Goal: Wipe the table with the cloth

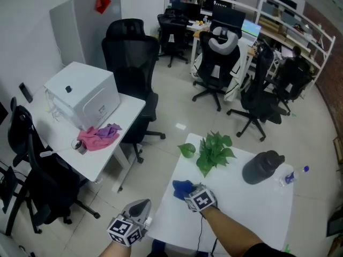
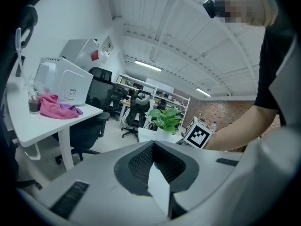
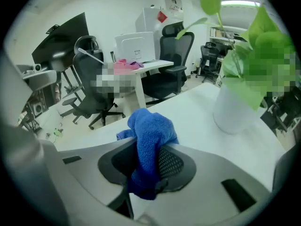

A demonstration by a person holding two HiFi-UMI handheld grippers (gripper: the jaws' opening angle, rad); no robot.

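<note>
right gripper [image 1: 188, 193] is clamping the blue cloth [image 3: 148, 145], which is bunching between its jaws and poking out ahead of them over the table [image 1: 241, 213]. left gripper [image 1: 140, 210] is sitting closed and empty off to its left, by the table edge. risks: the plant pot [image 3: 233, 112] is standing just ahead-right of the right jaws, so a wide stroke is probably clipping it. the wadded cloth may also be dragging out of the pinch under friction.

The blue cloth [image 3: 149, 138] is nubby terry; the white table [image 3: 190, 111] is smooth, probably matt.
</note>
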